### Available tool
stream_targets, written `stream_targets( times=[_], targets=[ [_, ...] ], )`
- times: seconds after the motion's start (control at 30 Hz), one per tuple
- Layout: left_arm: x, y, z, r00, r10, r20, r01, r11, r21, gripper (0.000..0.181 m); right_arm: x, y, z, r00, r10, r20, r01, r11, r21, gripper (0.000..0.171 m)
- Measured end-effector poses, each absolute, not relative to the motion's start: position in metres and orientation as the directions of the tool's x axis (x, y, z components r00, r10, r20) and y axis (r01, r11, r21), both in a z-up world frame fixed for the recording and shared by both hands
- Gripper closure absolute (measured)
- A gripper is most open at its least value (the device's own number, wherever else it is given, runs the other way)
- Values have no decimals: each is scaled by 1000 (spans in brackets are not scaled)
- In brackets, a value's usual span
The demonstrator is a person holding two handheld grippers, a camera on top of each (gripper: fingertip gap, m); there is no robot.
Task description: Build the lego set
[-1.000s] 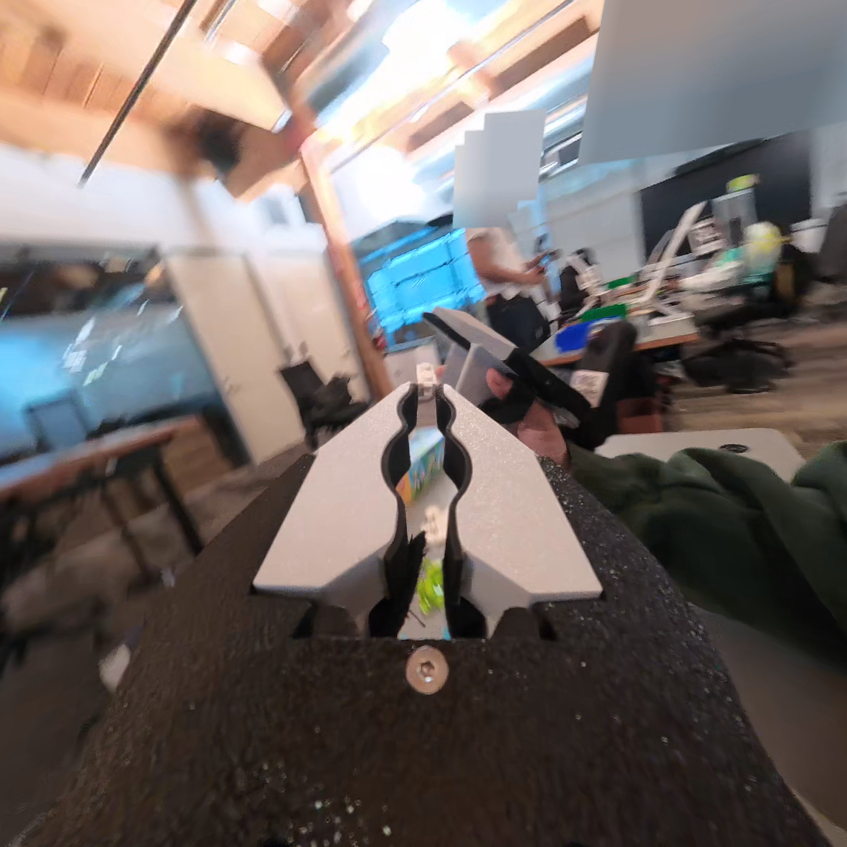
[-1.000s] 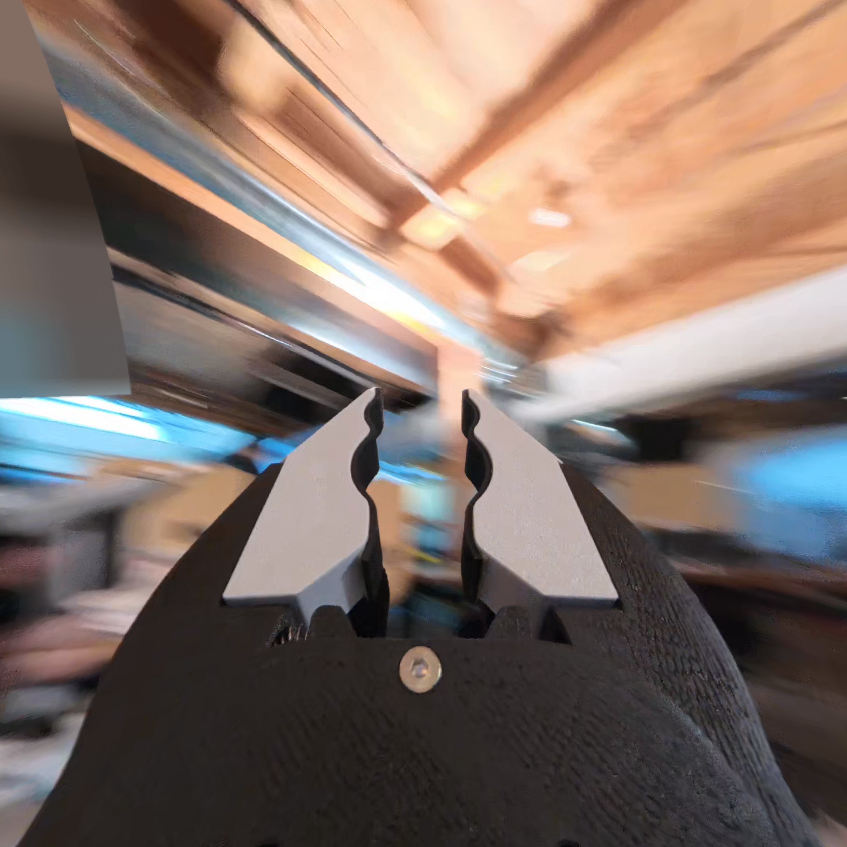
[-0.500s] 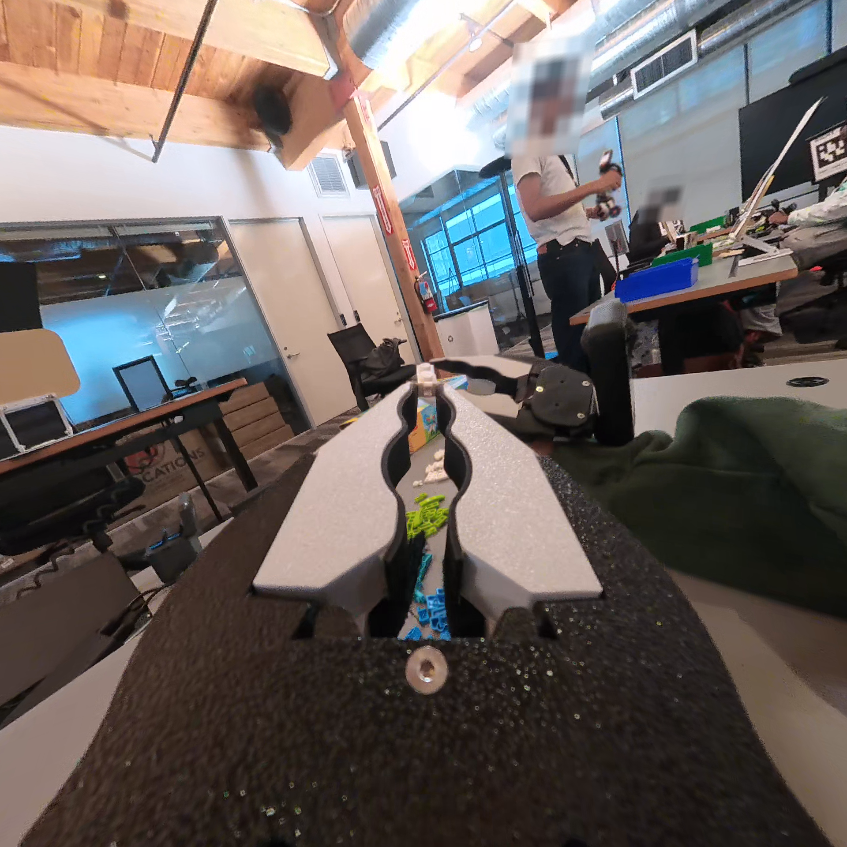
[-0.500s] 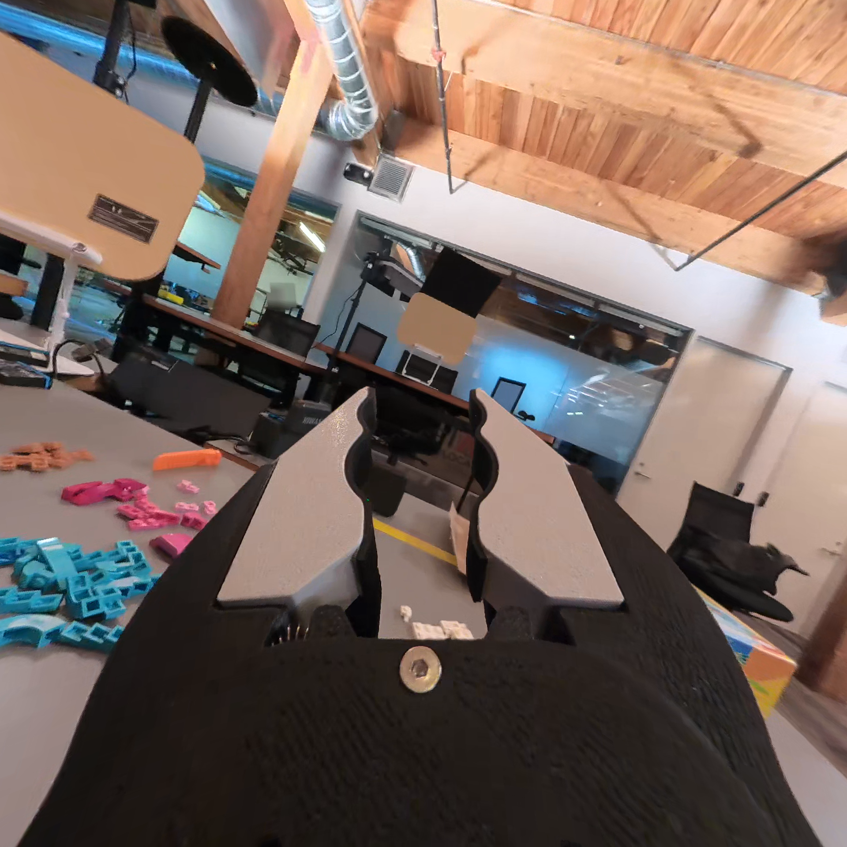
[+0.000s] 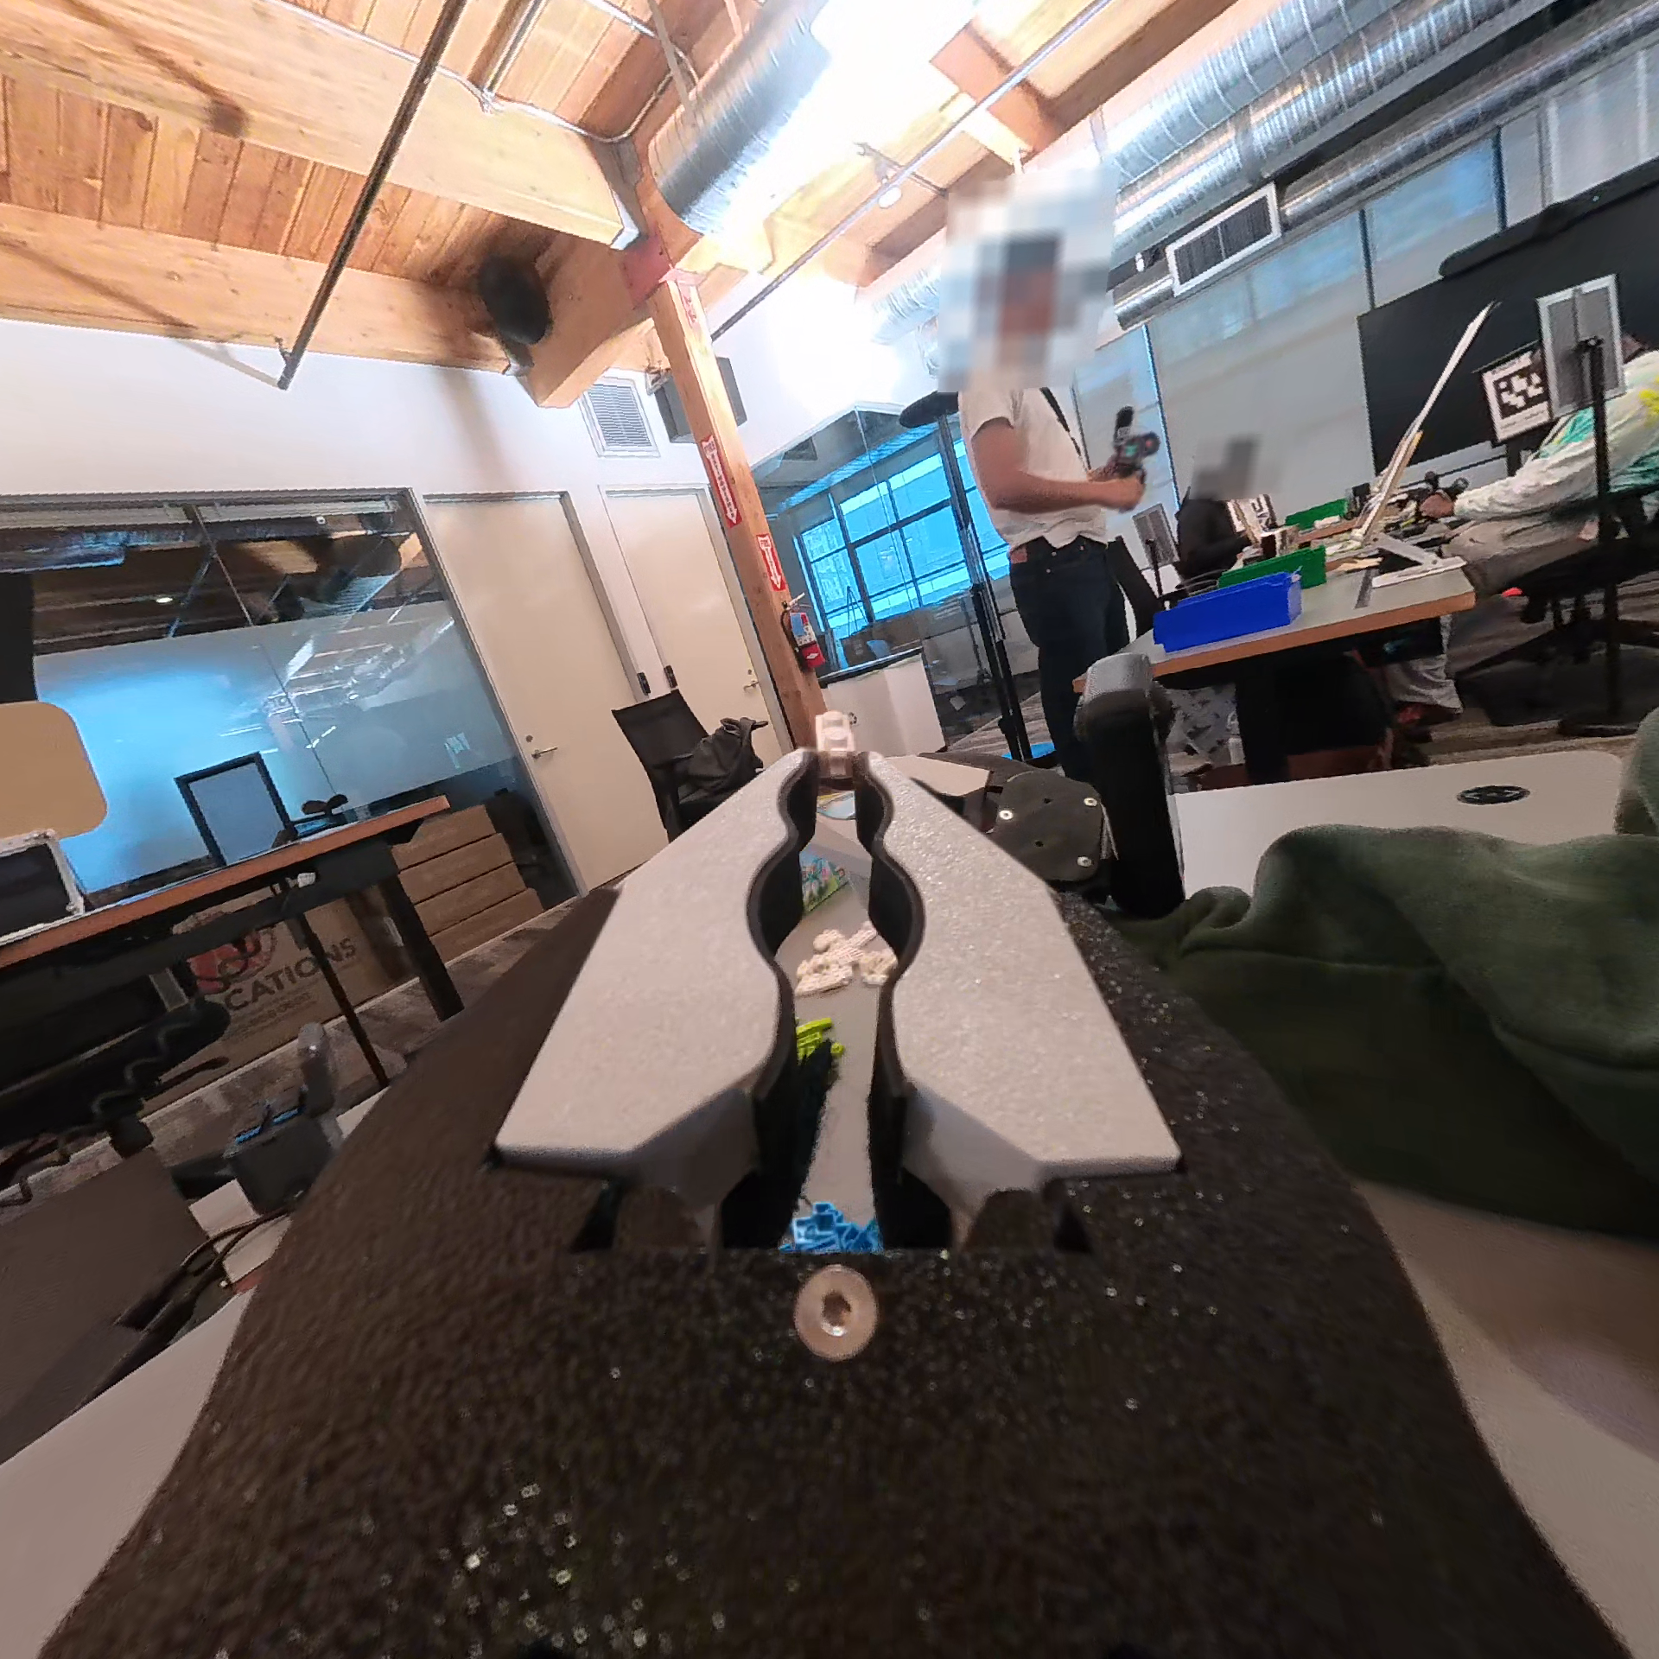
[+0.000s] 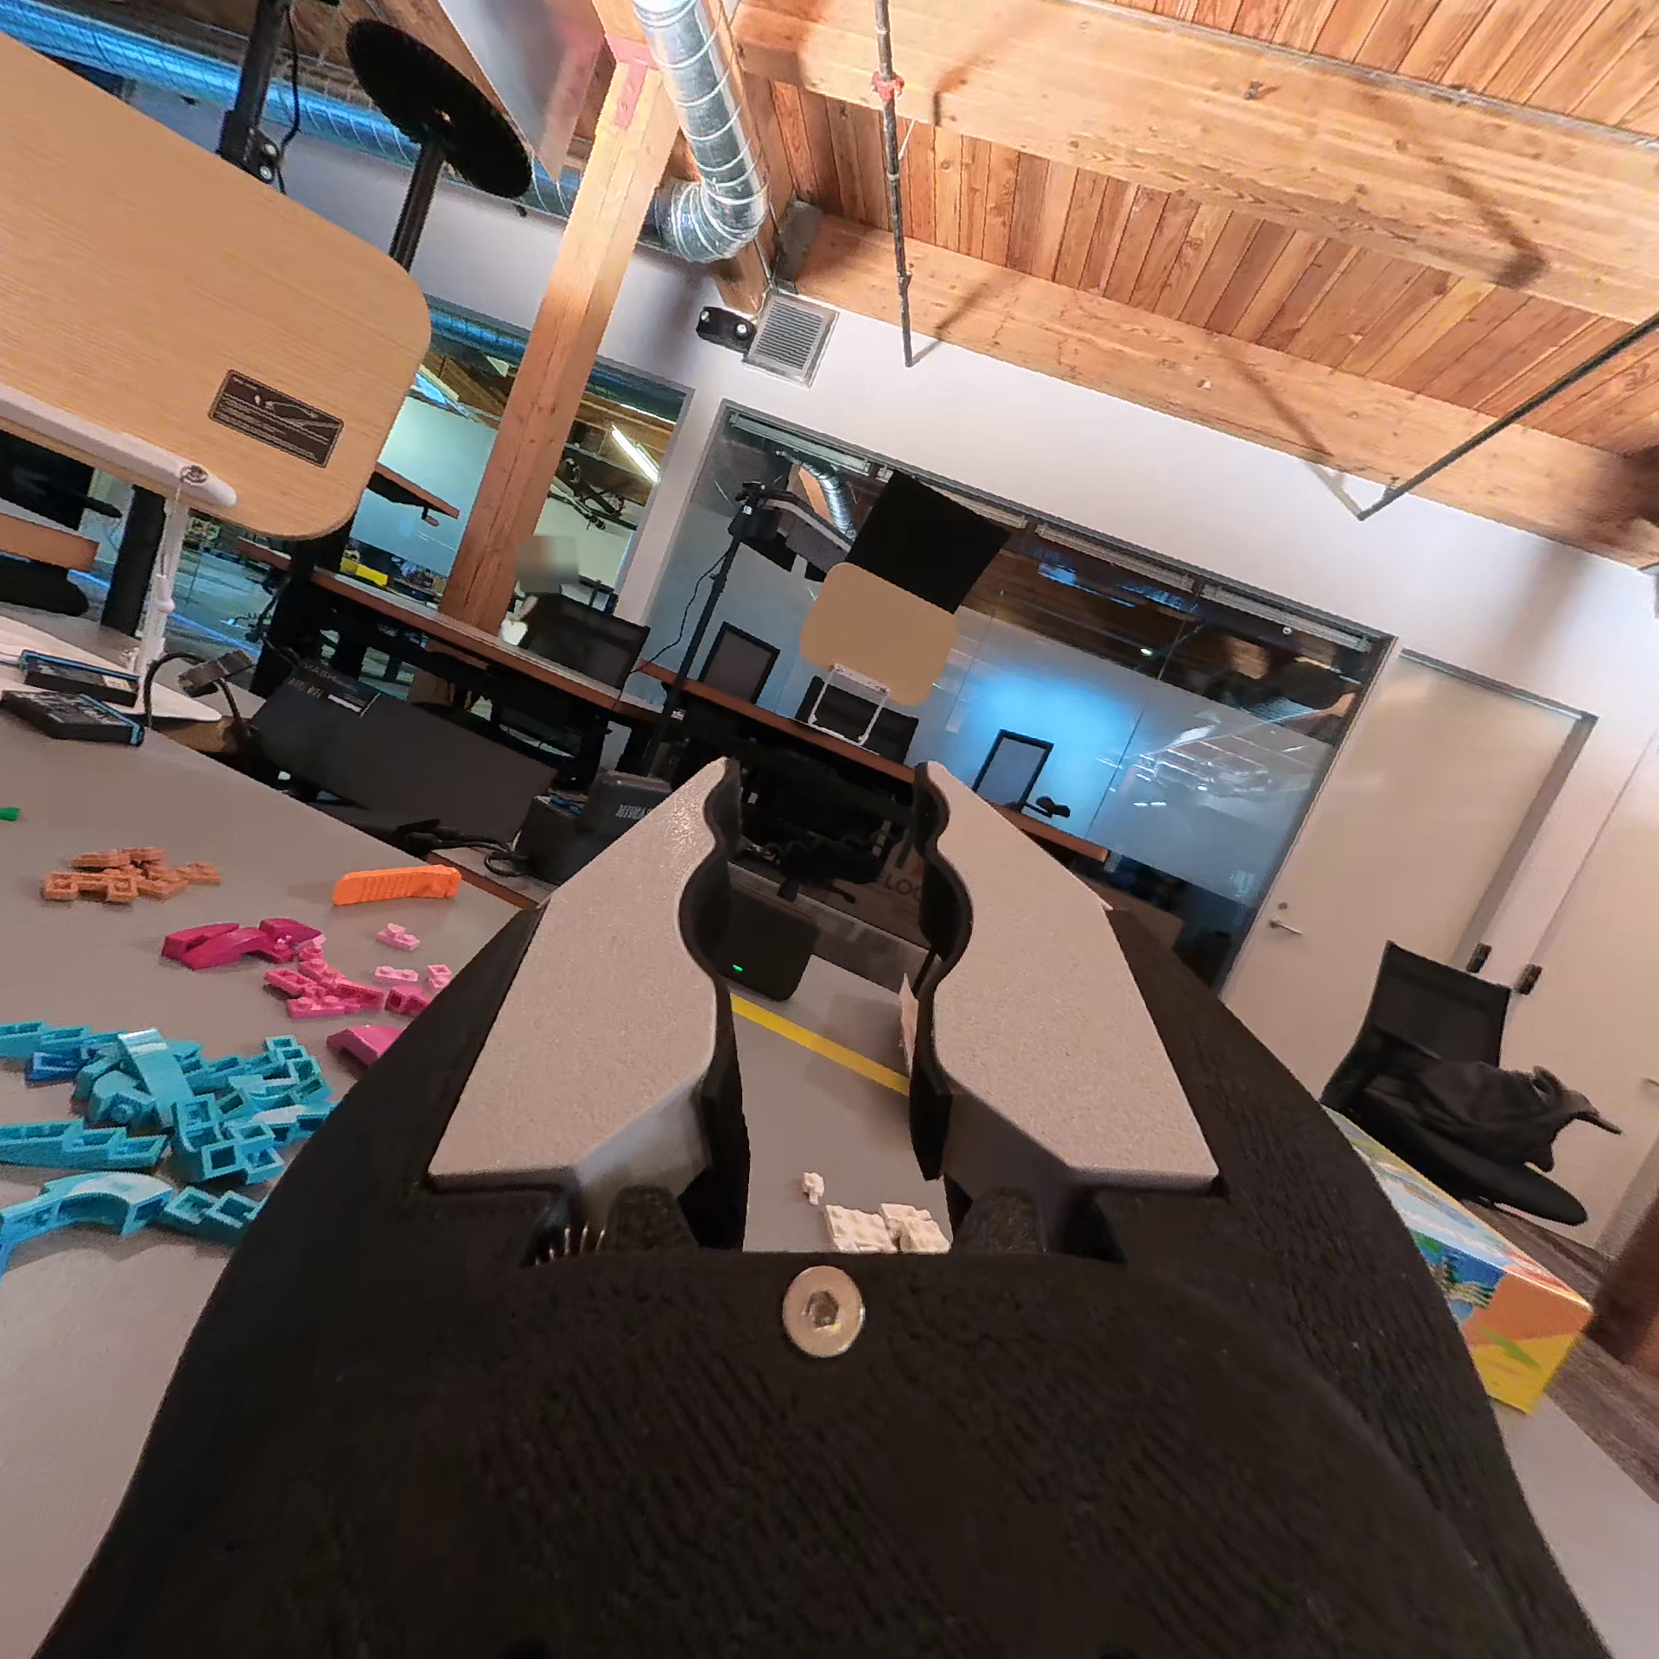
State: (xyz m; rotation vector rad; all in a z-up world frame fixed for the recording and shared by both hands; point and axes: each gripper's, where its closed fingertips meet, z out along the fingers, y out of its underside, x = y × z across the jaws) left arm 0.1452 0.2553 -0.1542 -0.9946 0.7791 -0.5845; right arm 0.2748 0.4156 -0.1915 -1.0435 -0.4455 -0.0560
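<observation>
At the centre of the left wrist view, the left gripper (image 5: pixel 835 779) pinches a small white brick (image 5: pixel 833 743) between its fingertips, the piece poking up just above the tips. Through the narrow gap between the fingers, lower in the frame, a heap of white pieces (image 5: pixel 839 962) lies on the grey table (image 5: pixel 1517 1329), with lime-green pieces (image 5: pixel 815 1041) below it and blue pieces (image 5: pixel 830 1237) lowest. At right centre a dark green sleeve (image 5: pixel 1400 996) rests on the table, and the black body of the other gripper shows just right of the fingertips.

Across the right wrist view, the right gripper (image 6: pixel 826 790) has its fingers spread apart with nothing between them. At lower left of this frame, loose pieces lie sorted on the table (image 6: pixel 108 1400): turquoise pieces (image 6: pixel 153 1122), pink pieces (image 6: pixel 314 974) above them, brown pieces (image 6: pixel 121 875) higher still, and an orange wedge tool (image 6: pixel 395 886). A few white pieces (image 6: pixel 884 1223) show low between the fingers. A colourful box (image 6: pixel 1481 1302) sits at lower right.
</observation>
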Motion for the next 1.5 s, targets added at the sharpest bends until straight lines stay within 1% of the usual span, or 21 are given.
stream_targets(
  times=[0.13, 0.27, 0.33, 0.4, 0.47, 0.5, 0.57, 0.63, 0.67, 0.77, 0.87, 0.97, 1.27, 1.5],
  targets=[
    [149, 250, -154, 581, -751, -313, 91, 443, -892, 176, 280, 410, -178, 910, 134, 392, 263, 543, -797, 134],
    [157, 234, -150, 534, -775, -339, 105, 458, -883, 176, 300, 406, -150, 872, 78, 483, 368, 546, -753, 135],
    [175, 216, -157, 435, -820, -372, 92, 452, -887, 176, 318, 412, -143, 865, 114, 488, 372, 507, -777, 144],
    [192, 195, -165, 348, -844, -409, 77, 461, -884, 177, 336, 431, -155, 859, 241, 451, 346, 375, -860, 144],
    [204, 180, -173, 284, -850, -444, 60, 478, -876, 177, 343, 446, -188, 817, 438, 376, 338, 165, -927, 145],
    [207, 176, -175, 273, -851, -449, 56, 481, -875, 177, 348, 449, -209, 797, 515, 316, 344, 43, -938, 145],
    [209, 173, -177, 259, -858, -443, 62, 472, -879, 177, 359, 444, -243, 788, 589, 181, 338, -167, -926, 152],
    [208, 176, -178, 267, -862, -430, 63, 461, -885, 177, 362, 428, -266, 766, 636, 90, 339, -281, -898, 153],
    [208, 179, -179, 270, -865, -422, 59, 453, -890, 177, 366, 420, -276, 762, 642, 78, 357, -316, -879, 153],
    [209, 185, -185, 266, -883, -387, 52, 414, -909, 177, 393, 409, -304, 798, 589, 125, 415, -389, -823, 155],
    [213, 185, -192, 253, -895, -367, 43, 389, -920, 177, 421, 408, -325, 859, 503, 93, 358, -462, -811, 155],
    [217, 186, -200, 246, -894, -375, 14, 390, -921, 177, 431, 404, -340, 881, 470, 48, 309, -498, -810, 156],
    [218, 189, -204, 250, -897, -366, 3, 379, -926, 177, 447, 406, -344, 917, 394, 61, 283, -536, -796, 155],
    [211, 194, -195, 307, -876, -373, 35, 402, -915, 177, 468, 423, -340, 962, 273, 11, 167, -556, -814, 156]
  ],
)
